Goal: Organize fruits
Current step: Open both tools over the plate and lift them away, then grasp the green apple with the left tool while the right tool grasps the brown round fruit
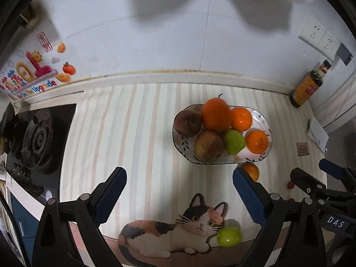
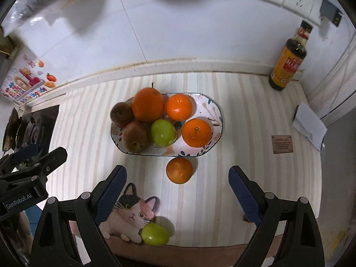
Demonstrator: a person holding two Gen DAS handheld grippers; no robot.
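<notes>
The oval plate (image 2: 213, 111) sits on the striped desk (image 2: 255, 115), loaded with a large orange (image 2: 148, 104), two mandarins (image 2: 179, 107), a green apple (image 2: 163, 132) and two reddish-brown apples (image 2: 135, 136). Just in front of the plate, apart from its rim, a loose mandarin (image 2: 179, 170) lies on the desk. Farther from the plate, at the desk's near edge, a second green apple (image 2: 155, 234) touches the cat picture (image 2: 131, 215). Behind and right of the plate a sauce bottle (image 2: 287, 62) stands at the wall. Left of the plate is a stove burner (image 1: 36, 140). The right tongs (image 2: 178, 191) gape wide, holding nothing, above the loose mandarin's side of the plate. The left tongs (image 1: 178, 193) are equally spread and empty.
</notes>
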